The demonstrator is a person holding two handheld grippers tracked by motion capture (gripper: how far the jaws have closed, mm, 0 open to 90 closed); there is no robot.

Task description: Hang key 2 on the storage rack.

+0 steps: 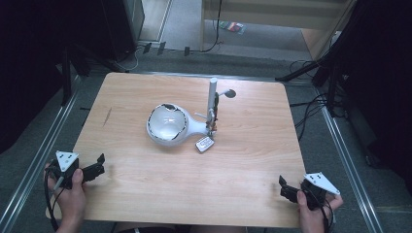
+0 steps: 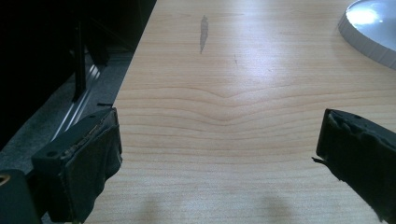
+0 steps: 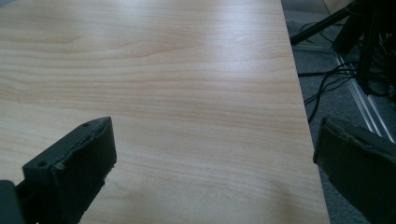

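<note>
While both grippers wait at near table (image 1: 145, 194) corners, left gripper (image 1: 97, 167) and right gripper (image 1: 284, 188) jaws wide apart, empty. White lamp (image 1: 167, 125) mid-table, well apart. Risk: round head rolling, upright post tipping if nudged.

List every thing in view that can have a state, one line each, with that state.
left gripper: open, empty, held at the table's near left corner.
right gripper: open, empty, held at the table's near right corner.
white round lamp: lying at the table's middle, not held.
upright white post: standing beside the lamp.
small grey device: lying flat by the post's foot.
wooden table: bare around both grippers.
</note>
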